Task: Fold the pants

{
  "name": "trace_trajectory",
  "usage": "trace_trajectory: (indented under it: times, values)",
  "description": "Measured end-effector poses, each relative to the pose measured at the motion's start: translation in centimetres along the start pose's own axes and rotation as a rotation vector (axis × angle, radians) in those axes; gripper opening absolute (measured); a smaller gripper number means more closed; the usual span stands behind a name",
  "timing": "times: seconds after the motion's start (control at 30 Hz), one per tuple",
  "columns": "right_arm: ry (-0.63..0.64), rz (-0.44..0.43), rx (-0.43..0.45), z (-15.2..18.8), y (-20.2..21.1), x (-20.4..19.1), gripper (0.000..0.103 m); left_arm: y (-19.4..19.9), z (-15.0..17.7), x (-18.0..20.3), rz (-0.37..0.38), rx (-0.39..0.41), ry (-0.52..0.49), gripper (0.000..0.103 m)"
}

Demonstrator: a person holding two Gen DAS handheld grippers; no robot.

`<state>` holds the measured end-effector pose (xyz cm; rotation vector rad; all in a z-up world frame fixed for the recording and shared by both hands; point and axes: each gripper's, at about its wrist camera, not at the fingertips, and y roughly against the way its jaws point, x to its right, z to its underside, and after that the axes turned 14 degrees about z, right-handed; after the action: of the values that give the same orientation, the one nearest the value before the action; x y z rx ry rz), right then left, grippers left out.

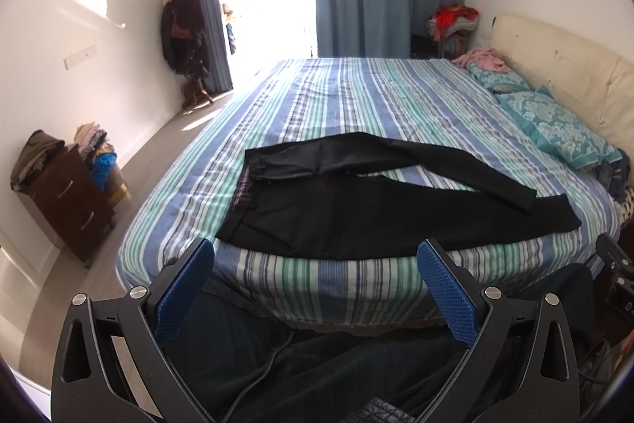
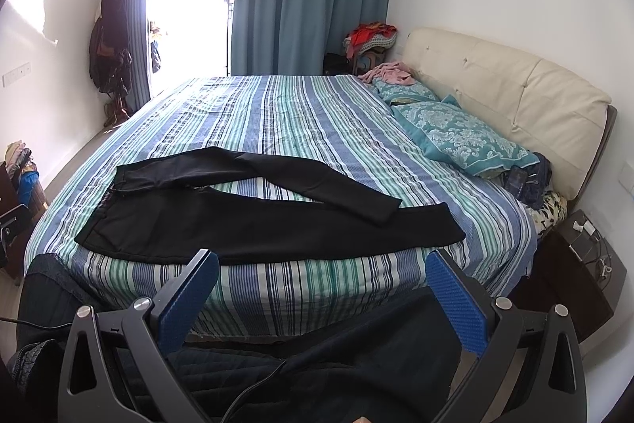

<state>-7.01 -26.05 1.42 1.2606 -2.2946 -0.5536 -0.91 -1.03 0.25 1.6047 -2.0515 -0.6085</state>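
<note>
Pants flat at bed near edge, striped cover open beyond. Long axis left-right, waistband left. Left gripper, right gripper: fingers apart, empty, short of bed.

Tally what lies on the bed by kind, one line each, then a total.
Black pants: 1
Teal pillows: 2
Pink garment: 1
Dark clothes by the headboard, with what looks like a phone on them: 1 pile
Total: 5
</note>
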Motion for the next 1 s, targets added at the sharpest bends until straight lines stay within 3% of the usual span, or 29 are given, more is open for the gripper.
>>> trace_trajectory:
  times: [1.0]
  values:
    - [0.004,0.038,-0.004,-0.4,-0.3,0.1,0.103,-1.0,0.0,-0.3,0.008,-0.046,0.004,0.102]
